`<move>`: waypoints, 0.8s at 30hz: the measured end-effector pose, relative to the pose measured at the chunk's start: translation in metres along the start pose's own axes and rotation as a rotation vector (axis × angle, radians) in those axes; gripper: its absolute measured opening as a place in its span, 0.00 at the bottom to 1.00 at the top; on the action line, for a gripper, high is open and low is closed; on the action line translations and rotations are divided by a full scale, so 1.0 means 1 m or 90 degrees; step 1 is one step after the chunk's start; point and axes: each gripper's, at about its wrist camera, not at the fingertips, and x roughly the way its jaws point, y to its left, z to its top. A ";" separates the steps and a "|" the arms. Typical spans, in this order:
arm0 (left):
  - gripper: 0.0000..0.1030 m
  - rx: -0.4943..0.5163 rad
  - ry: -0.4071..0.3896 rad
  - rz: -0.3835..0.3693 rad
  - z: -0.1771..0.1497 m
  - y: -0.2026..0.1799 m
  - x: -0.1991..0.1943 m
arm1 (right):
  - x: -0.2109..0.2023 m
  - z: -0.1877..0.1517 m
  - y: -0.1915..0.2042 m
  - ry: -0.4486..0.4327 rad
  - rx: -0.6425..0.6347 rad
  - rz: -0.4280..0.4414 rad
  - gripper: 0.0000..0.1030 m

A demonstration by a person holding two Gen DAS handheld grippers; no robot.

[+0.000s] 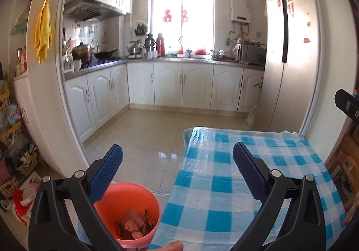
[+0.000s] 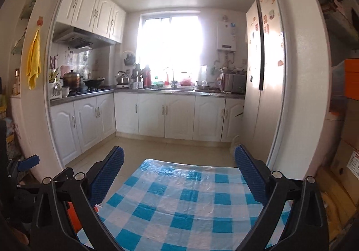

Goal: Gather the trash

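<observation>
Presently listed: left gripper, jaws spread wide, nothing between them. Right gripper, jaws equally wide, empty. Pink bin, on the near left corner of the table with its blue-checked tablecloth, holding scraps of trash, just beside the left gripper's left blue pad.

Bright daylight pours through the window over white cabinets, a glossy tiled floor, a tall fridge and the blue-checked surface.
</observation>
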 end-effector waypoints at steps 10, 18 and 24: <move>0.96 0.028 -0.065 -0.072 0.020 -0.057 -0.052 | -0.056 0.012 -0.045 -0.051 0.030 -0.066 0.95; 0.96 0.042 -0.096 -0.085 0.019 -0.076 -0.078 | -0.084 0.014 -0.067 -0.069 0.059 -0.083 0.95; 0.96 0.038 -0.106 -0.091 0.019 -0.080 -0.087 | -0.100 0.015 -0.074 -0.075 0.064 -0.091 0.95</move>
